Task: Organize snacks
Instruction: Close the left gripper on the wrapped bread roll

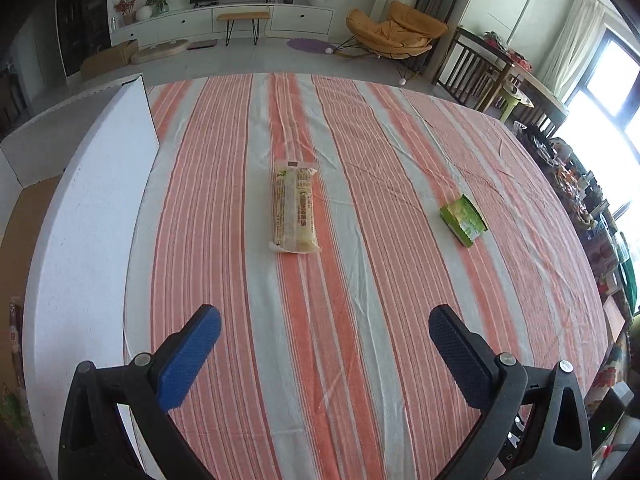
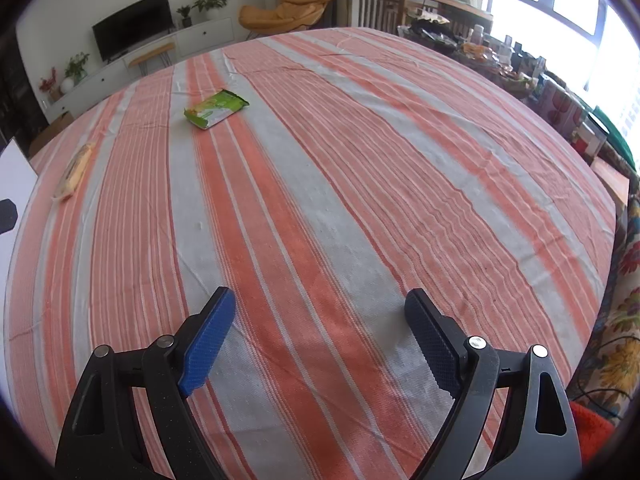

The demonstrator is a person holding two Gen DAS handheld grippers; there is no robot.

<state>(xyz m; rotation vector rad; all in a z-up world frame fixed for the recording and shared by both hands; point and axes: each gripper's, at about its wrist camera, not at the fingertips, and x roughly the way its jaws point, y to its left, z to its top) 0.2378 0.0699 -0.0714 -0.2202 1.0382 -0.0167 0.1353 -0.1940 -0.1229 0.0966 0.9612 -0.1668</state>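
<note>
A long pale-yellow snack packet [image 1: 295, 207] lies on the striped tablecloth [image 1: 360, 280], straight ahead of my left gripper [image 1: 325, 318], which is open and holds nothing. A green snack packet [image 1: 464, 220] lies to its right. In the right wrist view the green packet [image 2: 216, 109] sits far ahead on the left and the yellow packet [image 2: 74, 172] lies near the left edge. My right gripper [image 2: 320, 300] hangs open over bare cloth [image 2: 340, 200] with nothing between its fingers.
A white box wall [image 1: 88, 220] stands along the left side of the table; a corner of that white box [image 2: 16, 172] shows in the right wrist view. Cluttered shelves [image 2: 520, 68] and a window line the right side. A chair [image 1: 396, 32] and TV unit stand beyond.
</note>
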